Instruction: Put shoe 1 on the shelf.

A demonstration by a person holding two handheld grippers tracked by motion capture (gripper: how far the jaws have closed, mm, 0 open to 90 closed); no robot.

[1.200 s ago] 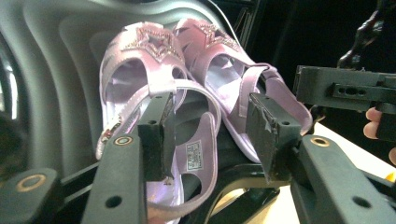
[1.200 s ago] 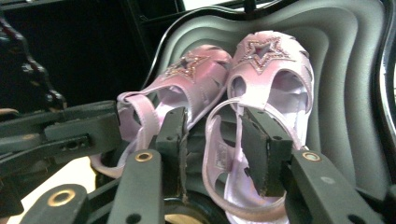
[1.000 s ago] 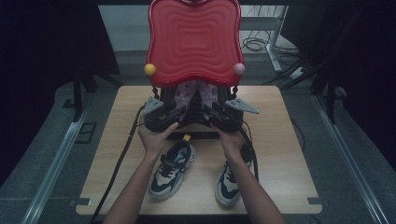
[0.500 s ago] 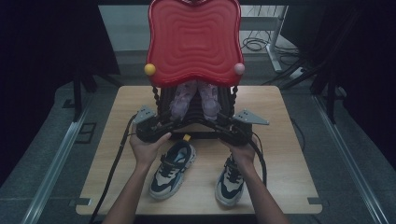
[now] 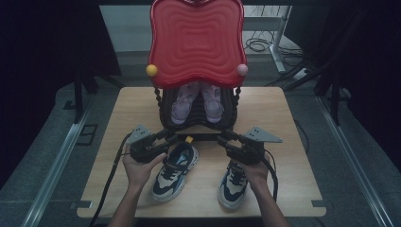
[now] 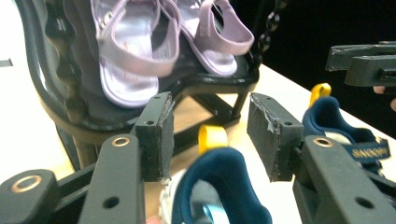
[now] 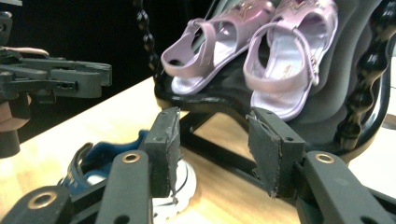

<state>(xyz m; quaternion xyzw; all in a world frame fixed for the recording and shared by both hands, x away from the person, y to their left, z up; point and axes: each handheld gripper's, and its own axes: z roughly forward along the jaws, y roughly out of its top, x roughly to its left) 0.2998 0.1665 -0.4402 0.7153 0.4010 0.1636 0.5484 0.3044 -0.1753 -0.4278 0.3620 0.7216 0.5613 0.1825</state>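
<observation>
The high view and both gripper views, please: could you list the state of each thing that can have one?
Pair of lilac strap sandals: on the black rack shelf, toes raised.
Left navy-and-white sneaker: flat on the wooden table, unheld.
Right navy-and-white sneaker: flat, unheld.
Left gripper: open.
Right gripper: open.

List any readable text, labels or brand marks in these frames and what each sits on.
Gold lettering on the dark blue heel strap of the far sneaker, left gripper view: printed upside down and blurred, not readable.
Metal ornaments on the purple sandals, right gripper view: shapes only, no letters.
Red chair back, table, sneakers seen from the high view: no text.
</observation>
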